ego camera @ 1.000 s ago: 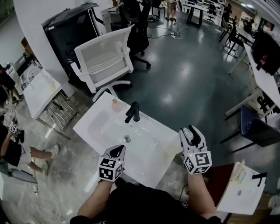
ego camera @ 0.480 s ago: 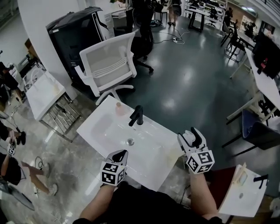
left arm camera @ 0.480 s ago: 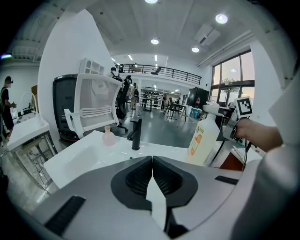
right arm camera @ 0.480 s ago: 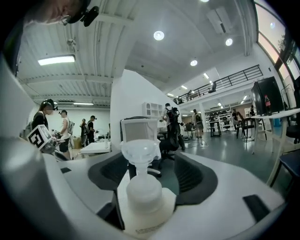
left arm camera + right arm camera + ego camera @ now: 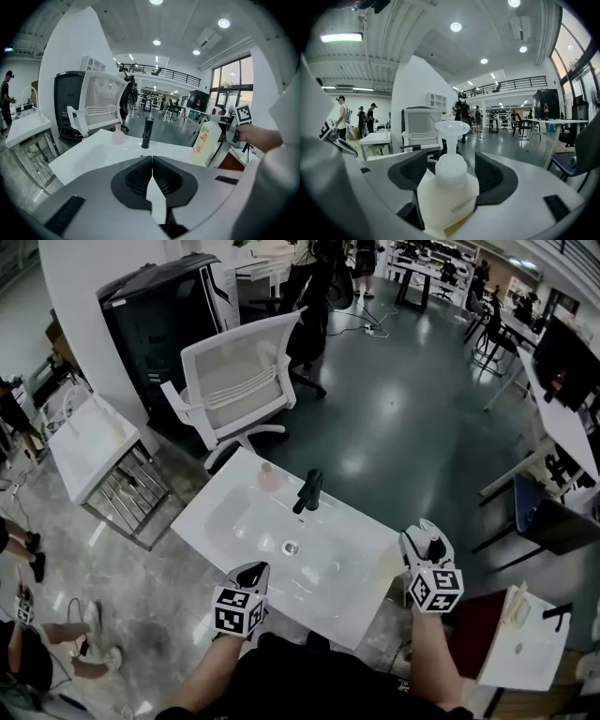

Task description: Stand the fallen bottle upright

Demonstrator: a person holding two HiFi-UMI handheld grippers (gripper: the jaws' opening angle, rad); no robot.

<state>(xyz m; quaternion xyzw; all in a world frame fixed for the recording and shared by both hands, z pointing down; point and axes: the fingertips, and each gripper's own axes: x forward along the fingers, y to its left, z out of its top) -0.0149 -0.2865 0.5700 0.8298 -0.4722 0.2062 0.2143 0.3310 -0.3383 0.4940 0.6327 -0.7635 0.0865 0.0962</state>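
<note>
A white pump bottle with an orange label stands upright on the right end of the white sink top; it shows only faintly in the head view. My right gripper has its jaws on either side of the bottle, and they are opening, with the pads clear of its sides. In the head view that gripper is at the sink's right corner. At the sink's front edge my left gripper is shut with nothing in it.
A black faucet and a small pink bottle stand at the sink's far side. Behind are a white office chair and a black cabinet. Another white sink on a rack is at the left.
The right gripper's jaws have spread wider round the bottle and it has dipped slightly. The left gripper has shifted along the sink's front edge. The head view has swung, so the sink sits further right.
</note>
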